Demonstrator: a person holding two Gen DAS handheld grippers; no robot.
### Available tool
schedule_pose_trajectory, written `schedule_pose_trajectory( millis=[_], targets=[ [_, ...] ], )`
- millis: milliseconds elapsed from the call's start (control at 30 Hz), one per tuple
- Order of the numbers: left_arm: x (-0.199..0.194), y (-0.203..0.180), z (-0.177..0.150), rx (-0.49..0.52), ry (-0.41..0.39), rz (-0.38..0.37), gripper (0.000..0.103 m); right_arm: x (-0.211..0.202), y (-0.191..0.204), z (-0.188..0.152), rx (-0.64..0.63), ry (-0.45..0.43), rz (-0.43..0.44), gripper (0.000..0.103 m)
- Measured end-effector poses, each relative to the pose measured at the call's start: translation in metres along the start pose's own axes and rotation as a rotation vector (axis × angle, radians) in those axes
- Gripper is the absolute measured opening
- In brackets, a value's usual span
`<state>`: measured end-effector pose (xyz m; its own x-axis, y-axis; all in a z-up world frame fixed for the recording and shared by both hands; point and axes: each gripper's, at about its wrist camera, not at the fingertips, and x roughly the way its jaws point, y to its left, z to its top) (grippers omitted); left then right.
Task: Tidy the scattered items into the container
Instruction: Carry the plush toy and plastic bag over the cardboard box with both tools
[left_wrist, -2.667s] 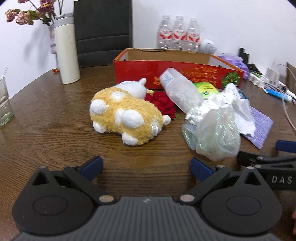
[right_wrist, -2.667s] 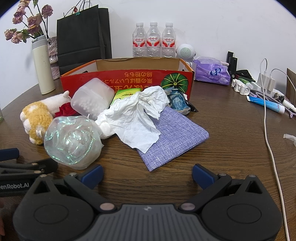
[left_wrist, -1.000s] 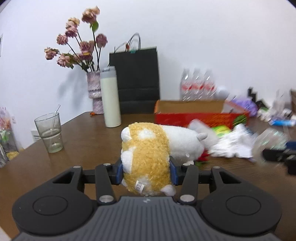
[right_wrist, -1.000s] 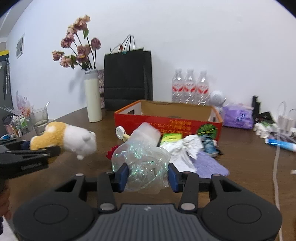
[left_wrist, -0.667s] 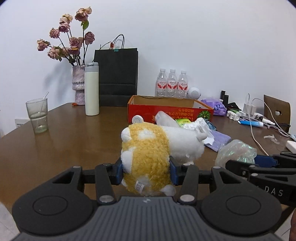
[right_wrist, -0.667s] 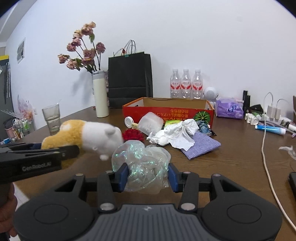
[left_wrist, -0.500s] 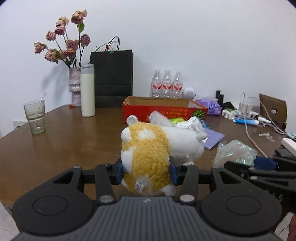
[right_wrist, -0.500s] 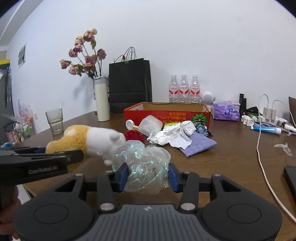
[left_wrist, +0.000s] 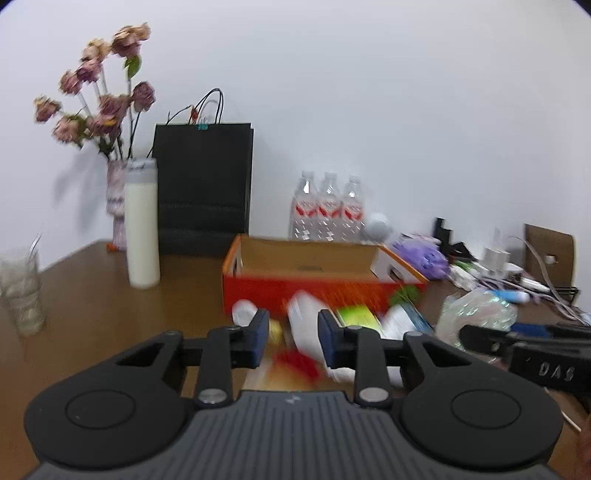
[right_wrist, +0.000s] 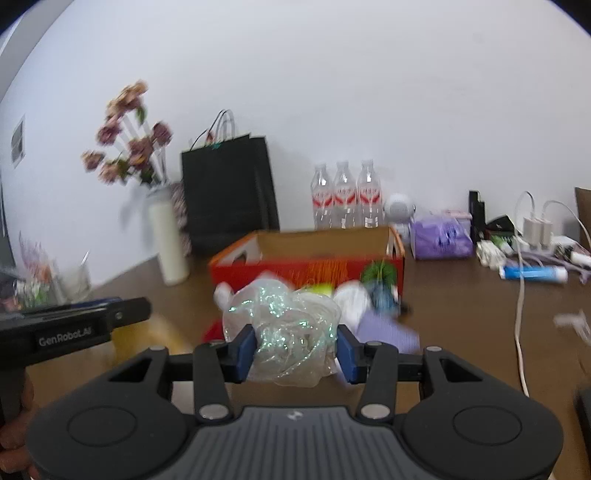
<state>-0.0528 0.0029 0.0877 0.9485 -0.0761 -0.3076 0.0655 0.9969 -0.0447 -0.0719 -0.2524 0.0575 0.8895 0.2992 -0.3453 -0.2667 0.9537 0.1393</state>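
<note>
A brown wooden worktop (left_wrist: 92, 288) stood against a white wall, much of the view smeared by motion blur. Toward the back sat an open red cardboard box (left_wrist: 317, 288), its brown inside walls showing.

The left gripper (left_wrist: 290, 341) was seen from its own camera. Its two blue-padded fingers (left_wrist: 258, 339) were closing, with a narrow gap between them and nothing gripped. Through the gap, blurred clutter lay on the worktop in front of the box: a white bottle (left_wrist: 304, 326), something red (left_wrist: 297, 363), and a green packet (left_wrist: 358, 315). Low at the left of the right wrist view, a yellow smear (right_wrist: 162, 332) showed below the left gripper's body; what it was could not be made out.

The right gripper (right_wrist: 295, 347) held a crumpled wad of clear iridescent film (right_wrist: 288, 332). The wad sat squarely between the two blue-padded fingers (right_wrist: 245, 349), both pads pressing its sides, and it bulged above and forward of them. The fingers stood partly apart, propped by the wad. The wad hung in front of the box, short of its near wall, with a purple cloth (right_wrist: 384, 330) and white crumpled paper (right_wrist: 352, 301) on the worktop beyond it.

Around the box stood a black paper bag (left_wrist: 205, 188), a tall cream flask (left_wrist: 142, 225), a vase of dried roses (left_wrist: 98, 99), three water bottles (left_wrist: 328, 210) and a drinking glass (left_wrist: 22, 291). Cables and small items crowded the right side.
</note>
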Motion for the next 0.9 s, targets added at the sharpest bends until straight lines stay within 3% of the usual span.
schedule_pose_trajectory(
  millis=[67, 133, 167, 200, 233, 267, 333, 467, 567, 600, 667, 700, 833, 900],
  targets=[
    [0.029, 0.001, 0.008, 0.028, 0.035, 0.016, 0.018, 0.032, -0.012, 0.019, -0.005, 0.001, -0.02, 0.045],
    [0.041, 0.01, 0.011, 0.034, 0.123, -0.029, 0.024, 0.06, -0.021, 0.03, 0.001, 0.031, -0.043, 0.045],
    [0.036, 0.018, 0.008, 0.034, 0.118, -0.063, 0.035, 0.069, -0.026, 0.033, 0.012, 0.044, -0.047, 0.045],
    [0.03, 0.025, 0.004, 0.066, 0.109, -0.091, 0.07, 0.074, -0.03, 0.033, 0.021, 0.049, -0.038, 0.045],
    [0.025, 0.031, 0.0, 0.111, 0.098, -0.109, 0.094, 0.076, -0.033, 0.03, 0.028, 0.051, -0.02, 0.045],
    [0.02, 0.042, -0.005, 0.163, 0.098, -0.12, 0.097, 0.077, -0.037, 0.027, 0.034, 0.056, -0.002, 0.046],
    [0.017, 0.065, -0.015, 0.217, 0.158, -0.172, 0.095, 0.078, -0.042, 0.017, 0.04, 0.085, 0.02, 0.046],
    [0.02, 0.098, -0.034, 0.18, 0.35, -0.342, 0.091, 0.078, -0.045, 0.003, 0.036, 0.124, 0.026, 0.046],
    [0.019, 0.093, -0.049, 0.215, 0.36, -0.468, 0.091, 0.079, -0.049, -0.001, 0.056, 0.131, 0.017, 0.047],
    [0.025, 0.09, -0.052, 0.214, 0.379, -0.493, 0.085, 0.081, -0.051, -0.002, 0.066, 0.138, 0.014, 0.047],
    [0.037, 0.086, -0.057, 0.203, 0.434, -0.493, 0.053, 0.083, -0.051, -0.001, 0.082, 0.156, 0.001, 0.047],
    [0.04, 0.085, -0.059, 0.206, 0.455, -0.484, 0.047, 0.081, -0.049, 0.0, 0.081, 0.159, -0.003, 0.047],
    [0.026, 0.077, -0.065, 0.214, 0.45, -0.428, 0.045, 0.064, -0.043, 0.001, 0.029, 0.146, 0.003, 0.047],
    [0.012, 0.067, -0.067, 0.216, 0.419, -0.363, 0.044, 0.056, -0.04, -0.003, 0.019, 0.161, 0.004, 0.047]
  ],
)
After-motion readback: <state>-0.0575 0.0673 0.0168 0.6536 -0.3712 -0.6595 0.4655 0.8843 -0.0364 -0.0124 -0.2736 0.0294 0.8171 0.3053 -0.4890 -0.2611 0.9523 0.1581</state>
